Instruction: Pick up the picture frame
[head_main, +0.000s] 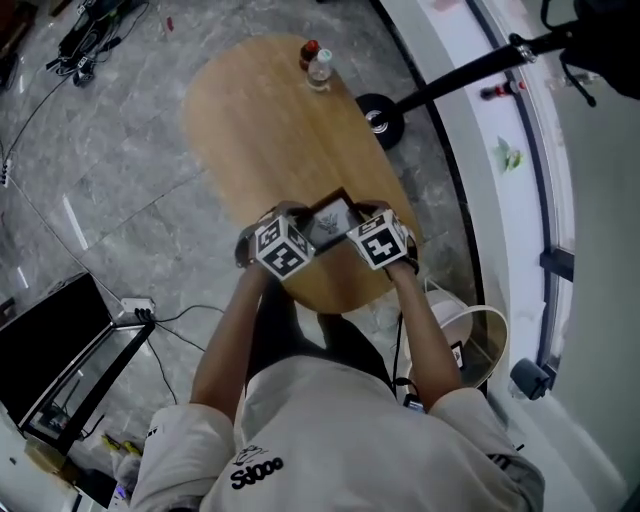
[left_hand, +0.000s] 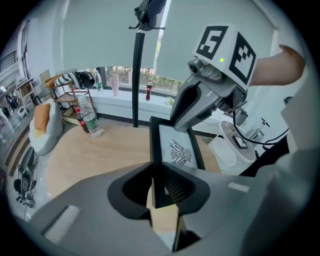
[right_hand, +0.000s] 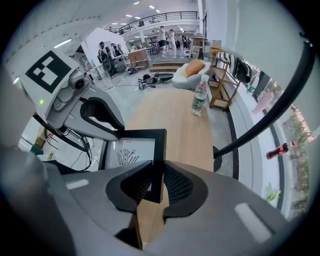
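Note:
A black picture frame (head_main: 330, 218) with a white print of a drawn figure hangs above the near end of the oval wooden table (head_main: 260, 120). My left gripper (head_main: 305, 228) is shut on the frame's left edge and my right gripper (head_main: 356, 224) is shut on its right edge. In the left gripper view the frame (left_hand: 175, 150) runs away from the left gripper (left_hand: 161, 187) to the right gripper (left_hand: 182, 122) at its far side. In the right gripper view the frame (right_hand: 132, 150) sits edge-on between the pads of the right gripper (right_hand: 157, 182), and the left gripper (right_hand: 107, 120) grips its far side.
Two bottles (head_main: 315, 65) stand at the table's far end. A black stand with a round base (head_main: 380, 115) rises at the table's right. A white round bin (head_main: 470, 335) sits near my right elbow. A dark case (head_main: 50, 350) and cables lie on the floor at left.

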